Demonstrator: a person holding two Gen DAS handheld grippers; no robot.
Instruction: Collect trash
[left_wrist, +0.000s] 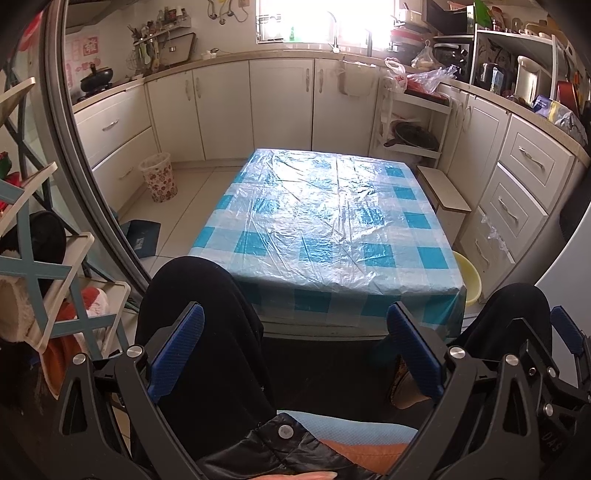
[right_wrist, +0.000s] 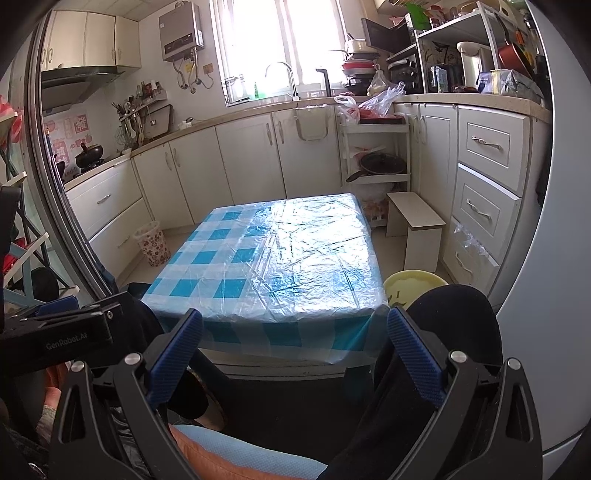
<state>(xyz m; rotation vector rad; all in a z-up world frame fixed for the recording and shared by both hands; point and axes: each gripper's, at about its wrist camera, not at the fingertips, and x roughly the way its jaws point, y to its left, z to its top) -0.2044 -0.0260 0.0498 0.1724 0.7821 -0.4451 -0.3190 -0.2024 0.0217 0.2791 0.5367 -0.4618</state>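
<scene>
Both my tools, left tool (left_wrist: 295, 354) and right tool (right_wrist: 295, 354), spread, empty. Desk (left_wrist: 332, 221) ahead looks bare; bin (left_wrist: 157, 177) lies left of it.

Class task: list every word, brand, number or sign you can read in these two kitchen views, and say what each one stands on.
"GenRobot.AI", last letters partly cut off: white print on the black body of the left tongs.
"DAS", sideways, faint: on the black frame of the other tongs.
Pink wall decals with a Chinese character: too blurred to read.
Grey wall-mounted water heater: panel markings too small to read.
Blue packet on the counter: print unreadable.
</scene>
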